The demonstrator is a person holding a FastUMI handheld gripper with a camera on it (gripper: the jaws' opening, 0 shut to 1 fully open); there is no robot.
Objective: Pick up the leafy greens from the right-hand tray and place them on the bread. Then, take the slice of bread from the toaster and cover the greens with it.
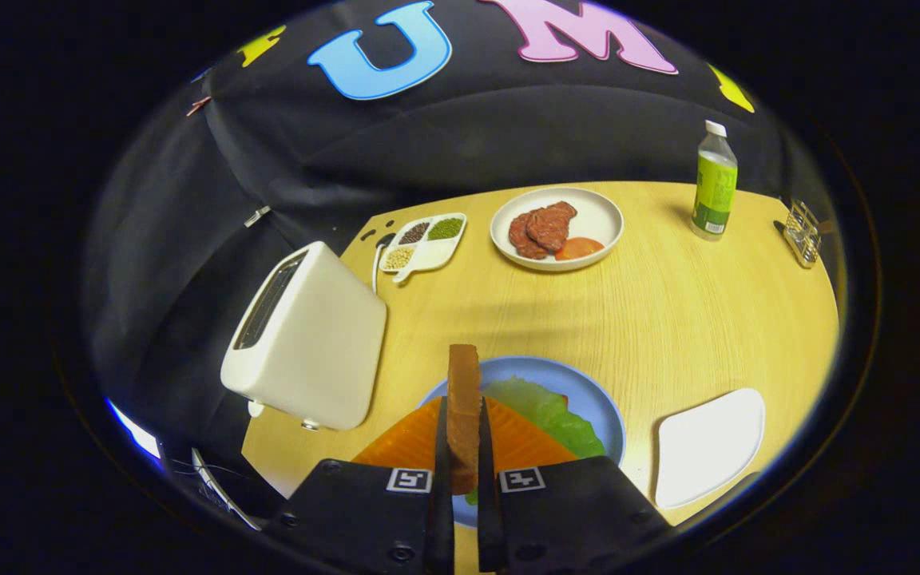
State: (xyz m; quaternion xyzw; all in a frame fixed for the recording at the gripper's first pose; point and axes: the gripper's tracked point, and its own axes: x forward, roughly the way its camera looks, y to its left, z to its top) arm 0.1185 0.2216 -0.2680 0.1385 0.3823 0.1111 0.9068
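Clamped between both fingers of our gripper stands the slice of bread, edge-up above the blue plate near the table's front edge. Leafy greens already lie there on orange bread; the toaster looks emptied. We judge only the covering remains.

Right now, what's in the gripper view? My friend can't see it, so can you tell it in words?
The gripper has its fingers shut on a bread slice standing on edge above a blue plate that holds greens and an orange piece. A white toaster stands beside the plate, and an empty white tray lies on the other side. Beyond them on the wooden table are a plate of meat, a seed dish and a bottle.
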